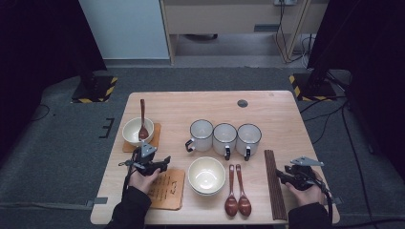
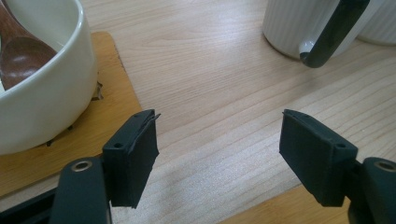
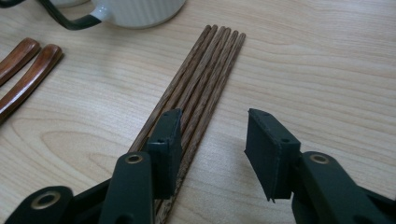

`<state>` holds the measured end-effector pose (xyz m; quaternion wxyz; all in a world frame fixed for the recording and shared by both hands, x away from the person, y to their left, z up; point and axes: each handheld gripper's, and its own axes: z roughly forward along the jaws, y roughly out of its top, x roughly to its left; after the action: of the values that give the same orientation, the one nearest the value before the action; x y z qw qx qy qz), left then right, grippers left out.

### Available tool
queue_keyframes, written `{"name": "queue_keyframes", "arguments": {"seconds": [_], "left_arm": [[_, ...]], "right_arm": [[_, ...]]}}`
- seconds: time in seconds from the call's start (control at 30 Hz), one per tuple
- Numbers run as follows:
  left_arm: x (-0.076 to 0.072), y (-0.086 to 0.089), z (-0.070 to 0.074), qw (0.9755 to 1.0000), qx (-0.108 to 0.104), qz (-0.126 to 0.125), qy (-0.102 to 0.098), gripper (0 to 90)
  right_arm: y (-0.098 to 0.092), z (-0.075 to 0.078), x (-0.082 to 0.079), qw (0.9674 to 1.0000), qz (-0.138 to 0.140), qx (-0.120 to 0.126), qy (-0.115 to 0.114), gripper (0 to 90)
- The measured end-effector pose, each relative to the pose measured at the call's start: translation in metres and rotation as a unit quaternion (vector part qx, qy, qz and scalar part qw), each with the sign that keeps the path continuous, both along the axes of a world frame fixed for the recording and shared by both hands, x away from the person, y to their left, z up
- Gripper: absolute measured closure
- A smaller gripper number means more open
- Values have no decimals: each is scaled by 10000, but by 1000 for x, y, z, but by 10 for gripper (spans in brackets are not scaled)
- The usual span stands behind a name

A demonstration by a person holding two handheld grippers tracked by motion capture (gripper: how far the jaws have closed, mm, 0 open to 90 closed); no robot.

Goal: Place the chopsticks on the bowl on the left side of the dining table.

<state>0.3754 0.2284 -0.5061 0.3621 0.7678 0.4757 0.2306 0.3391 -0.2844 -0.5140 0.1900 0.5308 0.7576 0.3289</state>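
Two grippers hover low over the counter. The right gripper, at 4 o'clock, holds its fingers apart, straddling the edge of the chopsticks without clamping them. The left gripper, at 8 o'clock, fingers wide apart on nothing, sits just below the bowl holding a spoon.

No text can be read on anything.

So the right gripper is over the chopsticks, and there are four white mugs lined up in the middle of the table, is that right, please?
Not quite: there are three white mugs in that row, not four, as the high view shows. The rest holds: the right gripper is over the chopsticks, its fingers apart above the bundle.
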Motion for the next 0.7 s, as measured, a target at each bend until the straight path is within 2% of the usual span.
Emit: {"name": "queue_keyframes", "arguments": {"seconds": [0.17, 0.33, 0.63, 0.7], "left_arm": [[0, 0, -1, 10000, 17, 11, 10, 270], [0, 1, -1, 10000, 53, 4, 25, 268], [1, 1, -2, 10000, 59, 0, 53, 267], [1, 1, -2, 9999, 72, -5, 72, 266]], "right_arm": [[3, 0, -2, 9999, 48, -57, 82, 609], [5, -1, -1, 9995, 111, -213, 187, 662], [6, -2, -1, 9994, 113, -170, 276, 702], [7, -3, 0, 9991, 103, -223, 332, 714]]}}
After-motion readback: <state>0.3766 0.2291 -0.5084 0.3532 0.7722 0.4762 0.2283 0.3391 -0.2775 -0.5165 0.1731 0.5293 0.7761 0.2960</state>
